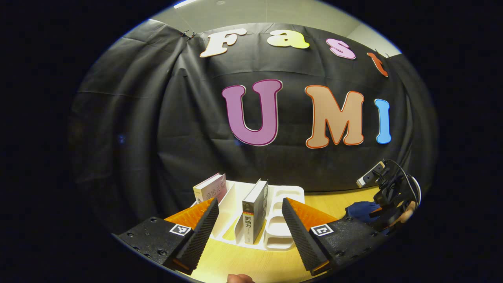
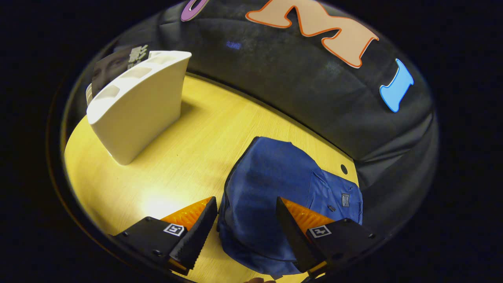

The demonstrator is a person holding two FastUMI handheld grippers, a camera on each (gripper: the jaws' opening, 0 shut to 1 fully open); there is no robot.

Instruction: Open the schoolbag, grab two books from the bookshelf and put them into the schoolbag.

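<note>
Holding your left gripper [image 1: 250, 223] spread wide, you face the grey book [image 1: 255, 210] upright in the white bookshelf [image 1: 289, 194] at 12 o'clock (pink book [image 1: 210, 188] at 11). Your right gripper [image 2: 246, 224], also agape, hangs above the blue schoolbag [image 2: 271, 184] on the table [image 2: 188, 149].

A pale wooden table [image 2: 188, 141] carries a white bookshelf [image 2: 137, 106] and, well apart, a blue schoolbag [image 2: 267, 184]

I read 影响力 running down the spine of the grey book [image 1: 254, 212] standing in the middle slot of the white bookshelf [image 1: 289, 194]. On the pink-covered book [image 1: 210, 188] in the slot left of it I make out 亲密关系. The small patch [image 2: 345, 199] on the schoolbag [image 2: 275, 184] is too tiny to read.
</note>
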